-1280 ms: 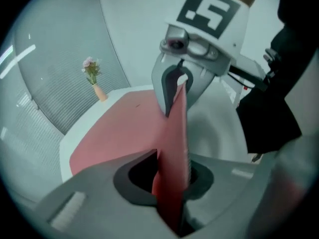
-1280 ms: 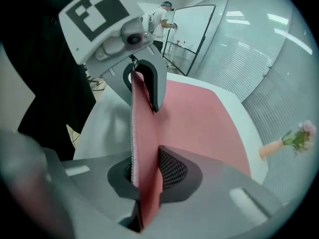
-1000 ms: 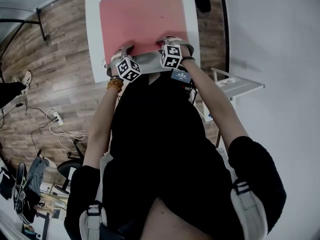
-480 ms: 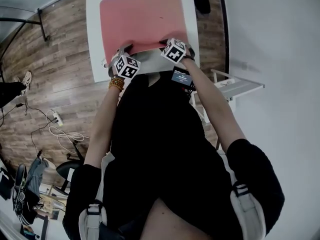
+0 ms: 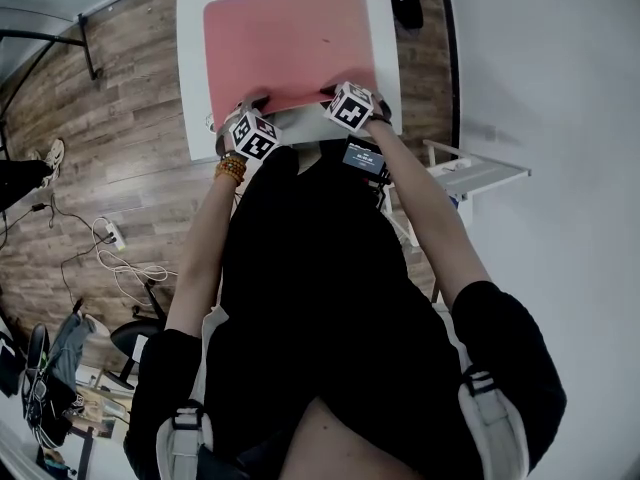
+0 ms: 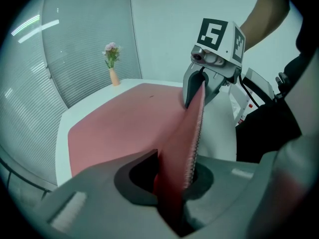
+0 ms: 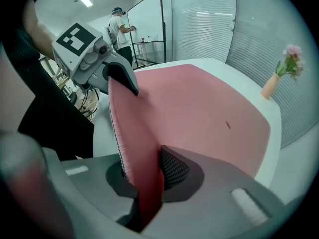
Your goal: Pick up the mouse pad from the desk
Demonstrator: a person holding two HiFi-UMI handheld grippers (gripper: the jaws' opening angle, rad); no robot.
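A large pink mouse pad covers most of the white desk. Its near edge is lifted and curls upward, while the far part still lies flat. My left gripper is shut on the near left corner of the pad. My right gripper is shut on the near right corner of the pad. In the left gripper view the right gripper shows clamped on the raised edge. The right gripper view shows the left gripper the same way.
A small vase with flowers stands at the desk's far corner. Wooden floor with cables lies to the left. A white side table stands on the right. A person stands far off by a whiteboard.
Both grippers have moved slightly forward and up with the pad's near edge, which now curls higher off the desk. The right gripper's cube has rolled.
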